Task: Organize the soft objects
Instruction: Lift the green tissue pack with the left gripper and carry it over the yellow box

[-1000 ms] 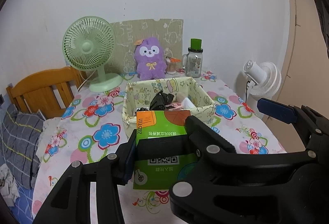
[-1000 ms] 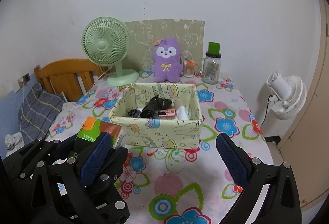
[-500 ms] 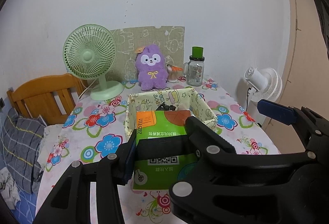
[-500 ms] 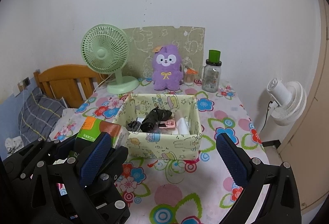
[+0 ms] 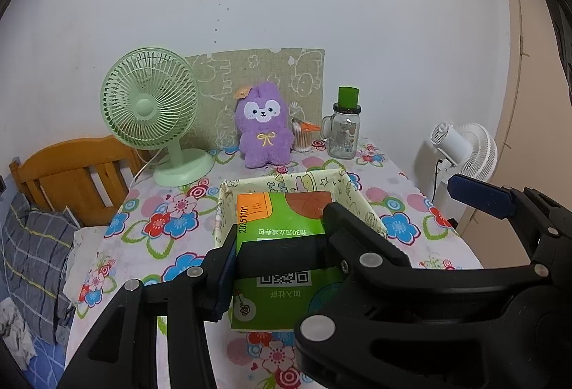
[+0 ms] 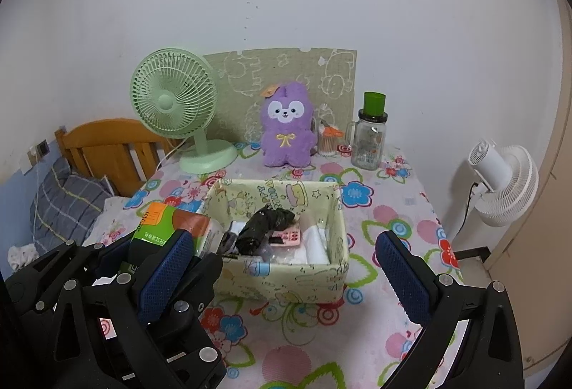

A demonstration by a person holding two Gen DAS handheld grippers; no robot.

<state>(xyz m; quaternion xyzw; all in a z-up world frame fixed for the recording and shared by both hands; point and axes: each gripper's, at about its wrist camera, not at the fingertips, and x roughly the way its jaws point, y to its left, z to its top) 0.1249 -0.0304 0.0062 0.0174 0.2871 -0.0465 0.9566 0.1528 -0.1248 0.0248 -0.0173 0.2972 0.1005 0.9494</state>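
My left gripper [image 5: 282, 267] is shut on a green and orange tissue pack [image 5: 286, 231] and holds it in the air just in front of the pale fabric box [image 5: 368, 213]. In the right wrist view the pack [image 6: 168, 221] hangs at the box's left side. The box [image 6: 286, 278] holds a black bundle [image 6: 264, 228], a pink item and white things. My right gripper [image 6: 286, 274] is open and empty, in front of the box. A purple plush toy [image 6: 286, 124] sits upright behind the box.
The flowered table [image 6: 386, 221] carries a green desk fan [image 6: 175, 103], a glass jar with green lid [image 6: 370, 135] and a cotton swab cup at the back. A wooden headboard [image 6: 107, 146] and bedding lie left. A white floor fan [image 6: 504, 181] stands right.
Both grippers have pulled back and tilted up, so the box looks farther and lower. The left gripper still holds the tissue pack; the right stays open.
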